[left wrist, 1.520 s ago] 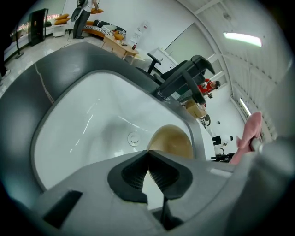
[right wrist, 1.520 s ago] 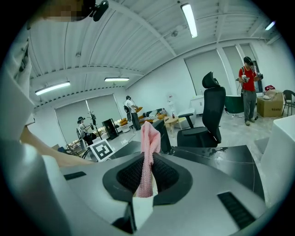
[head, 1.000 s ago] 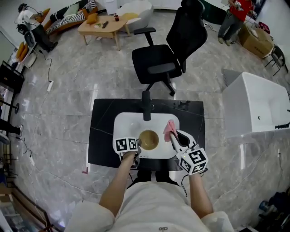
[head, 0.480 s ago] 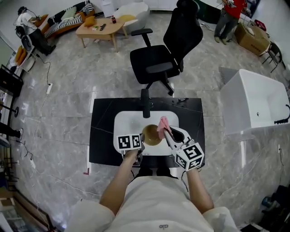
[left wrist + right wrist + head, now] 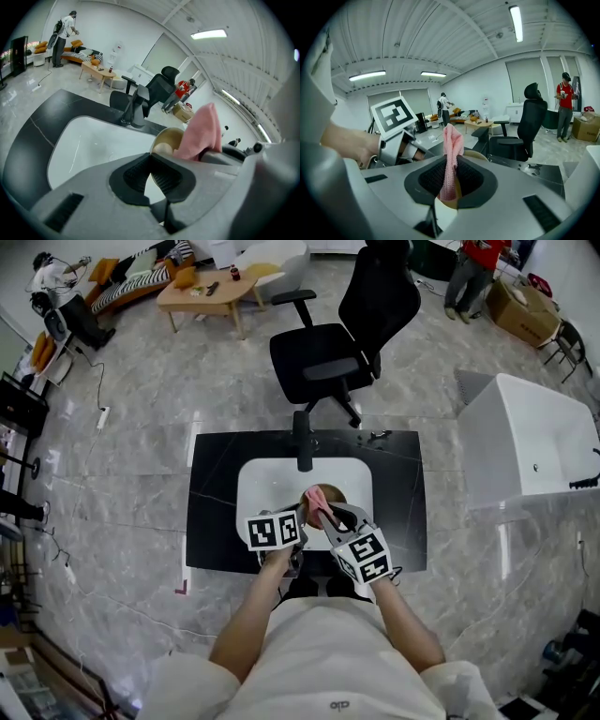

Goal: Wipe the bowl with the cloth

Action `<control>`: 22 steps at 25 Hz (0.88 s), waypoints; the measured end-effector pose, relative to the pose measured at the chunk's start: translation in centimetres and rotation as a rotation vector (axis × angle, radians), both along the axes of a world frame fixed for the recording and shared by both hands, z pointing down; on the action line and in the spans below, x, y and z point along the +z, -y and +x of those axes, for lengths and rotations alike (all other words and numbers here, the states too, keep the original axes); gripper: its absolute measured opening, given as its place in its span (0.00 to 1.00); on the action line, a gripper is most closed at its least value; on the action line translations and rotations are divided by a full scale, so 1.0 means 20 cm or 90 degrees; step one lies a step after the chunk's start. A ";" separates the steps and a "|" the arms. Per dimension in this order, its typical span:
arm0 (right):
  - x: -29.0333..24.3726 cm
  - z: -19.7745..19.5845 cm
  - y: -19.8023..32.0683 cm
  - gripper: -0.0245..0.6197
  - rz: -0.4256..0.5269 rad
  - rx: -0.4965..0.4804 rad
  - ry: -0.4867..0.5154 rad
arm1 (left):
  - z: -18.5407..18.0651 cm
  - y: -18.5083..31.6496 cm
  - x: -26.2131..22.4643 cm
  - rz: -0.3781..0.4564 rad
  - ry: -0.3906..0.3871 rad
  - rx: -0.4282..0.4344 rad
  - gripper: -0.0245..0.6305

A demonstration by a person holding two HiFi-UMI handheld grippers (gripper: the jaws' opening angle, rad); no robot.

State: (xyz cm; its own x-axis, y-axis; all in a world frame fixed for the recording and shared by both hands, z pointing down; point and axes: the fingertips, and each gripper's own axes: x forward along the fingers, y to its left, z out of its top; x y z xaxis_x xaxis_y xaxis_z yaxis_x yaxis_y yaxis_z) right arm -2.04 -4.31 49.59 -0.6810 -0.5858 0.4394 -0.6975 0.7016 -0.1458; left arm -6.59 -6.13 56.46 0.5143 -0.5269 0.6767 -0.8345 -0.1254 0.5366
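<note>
Your left gripper (image 5: 302,512) and right gripper (image 5: 325,511) meet in the head view over the near half of the white sink (image 5: 267,484), at 6 o'clock from the single faucet (image 5: 302,442). One tan bowl (image 5: 336,497) and one pink cloth (image 5: 318,494) bunch between them, the cloth on the bowl's 9 o'clock side. This view does not show how either pair of jaws stands. One black office chair (image 5: 337,343) stands at 12 o'clock beyond the black counter (image 5: 216,502).

Your left gripper view shows the left gripper (image 5: 151,161) pinched on the near rim of the bowl (image 5: 166,139), which hangs above the sink (image 5: 89,145). The cloth (image 5: 201,131) rises at the bowl's 2 o'clock, overlapping its rim.

Your right gripper view shows the right gripper (image 5: 449,180) clamped on the cloth (image 5: 451,140), which stands upright out of the jaws. The bowl (image 5: 474,153) curves just behind it, and your hand (image 5: 347,143) on the left gripper sits at 9 o'clock. Two people stand far back in the room.
</note>
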 end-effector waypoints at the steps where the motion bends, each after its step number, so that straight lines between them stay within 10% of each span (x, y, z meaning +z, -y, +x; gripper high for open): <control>1: 0.02 -0.01 -0.01 0.09 0.001 0.001 -0.016 | 0.01 0.00 -0.01 0.004 0.000 0.001 0.06; 22: 0.25 -0.03 -0.08 0.09 -0.075 -0.055 -0.176 | 0.05 -0.03 -0.05 0.025 0.033 0.024 0.06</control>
State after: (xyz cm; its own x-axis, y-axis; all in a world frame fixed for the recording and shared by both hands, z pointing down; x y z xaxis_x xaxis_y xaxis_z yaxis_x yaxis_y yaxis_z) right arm -2.73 -2.74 54.66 -0.5709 -0.4648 0.6768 -0.6607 0.7494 -0.0426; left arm -5.67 -5.48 55.38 0.4991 -0.5343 0.6822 -0.8554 -0.1781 0.4863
